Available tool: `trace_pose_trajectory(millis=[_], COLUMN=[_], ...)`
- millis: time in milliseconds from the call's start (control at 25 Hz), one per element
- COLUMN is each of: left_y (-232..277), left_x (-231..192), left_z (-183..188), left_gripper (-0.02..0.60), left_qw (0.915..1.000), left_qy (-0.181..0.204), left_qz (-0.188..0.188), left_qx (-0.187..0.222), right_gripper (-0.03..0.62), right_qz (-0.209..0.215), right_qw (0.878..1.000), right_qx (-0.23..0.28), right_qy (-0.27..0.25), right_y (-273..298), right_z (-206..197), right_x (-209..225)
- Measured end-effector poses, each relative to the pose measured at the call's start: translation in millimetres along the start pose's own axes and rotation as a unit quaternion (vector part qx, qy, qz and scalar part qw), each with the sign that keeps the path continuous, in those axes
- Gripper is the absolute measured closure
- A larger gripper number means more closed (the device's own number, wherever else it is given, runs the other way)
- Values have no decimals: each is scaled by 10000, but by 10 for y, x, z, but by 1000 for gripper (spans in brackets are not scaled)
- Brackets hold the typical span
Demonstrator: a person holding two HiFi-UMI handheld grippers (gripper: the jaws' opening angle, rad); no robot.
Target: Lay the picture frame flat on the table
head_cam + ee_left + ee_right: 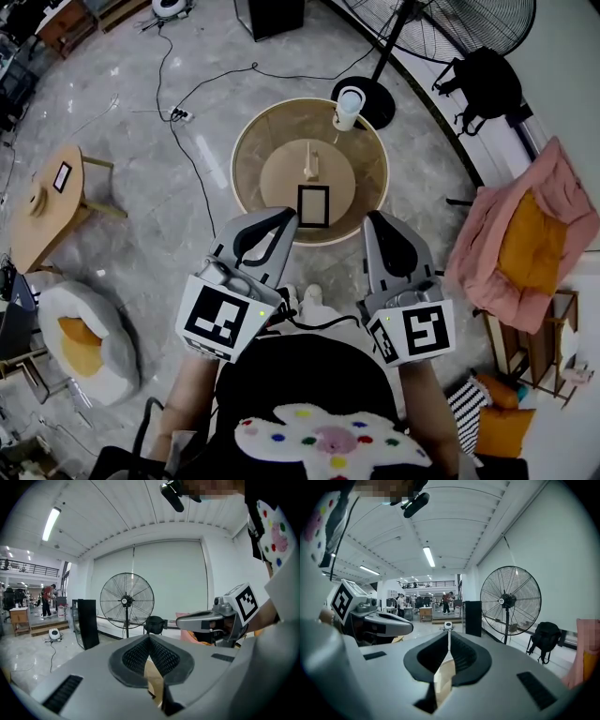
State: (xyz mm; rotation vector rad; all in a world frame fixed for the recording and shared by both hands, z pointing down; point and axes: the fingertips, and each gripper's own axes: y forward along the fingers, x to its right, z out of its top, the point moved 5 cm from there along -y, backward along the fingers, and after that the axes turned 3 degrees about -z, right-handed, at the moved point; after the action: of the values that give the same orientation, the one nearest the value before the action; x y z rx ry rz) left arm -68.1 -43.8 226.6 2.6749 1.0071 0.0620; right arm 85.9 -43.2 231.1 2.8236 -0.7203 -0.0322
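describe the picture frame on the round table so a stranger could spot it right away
Start at the round wooden table beside the big floor fan. On its inner disc, at the near edge, sits the picture frame. It is the only dark-rimmed rectangle with a pale centre; its neighbours are a small pale wooden piece and a white cylinder at the far rim.

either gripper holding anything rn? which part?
Nothing held: left gripper and right gripper are shut and empty, apart from the picture frame on the table.
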Motion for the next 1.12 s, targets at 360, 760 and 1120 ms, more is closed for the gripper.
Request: trace_pose_trajectory(millis=[360,760,1120], left_y=[-12,-5,-50], left_x=[-5,7,-36], left_z=[-66,-127,-162], left_gripper=[565,565,565], left_qw=[10000,9998,9998], left_qy=[-35,21,-23], left_qz=[-53,-123,-74], left_qx=[-71,-157,-173], right_gripper=[553,553,553], right_qz=[11,34,65], right_qw=[9999,9997,9996], right_qx=[-135,-226,-287], right_qy=[23,-23,-20], right_y=[-22,-28,-17], right_z=[-80,-125,-150], right_x=[-46,-54,-107])
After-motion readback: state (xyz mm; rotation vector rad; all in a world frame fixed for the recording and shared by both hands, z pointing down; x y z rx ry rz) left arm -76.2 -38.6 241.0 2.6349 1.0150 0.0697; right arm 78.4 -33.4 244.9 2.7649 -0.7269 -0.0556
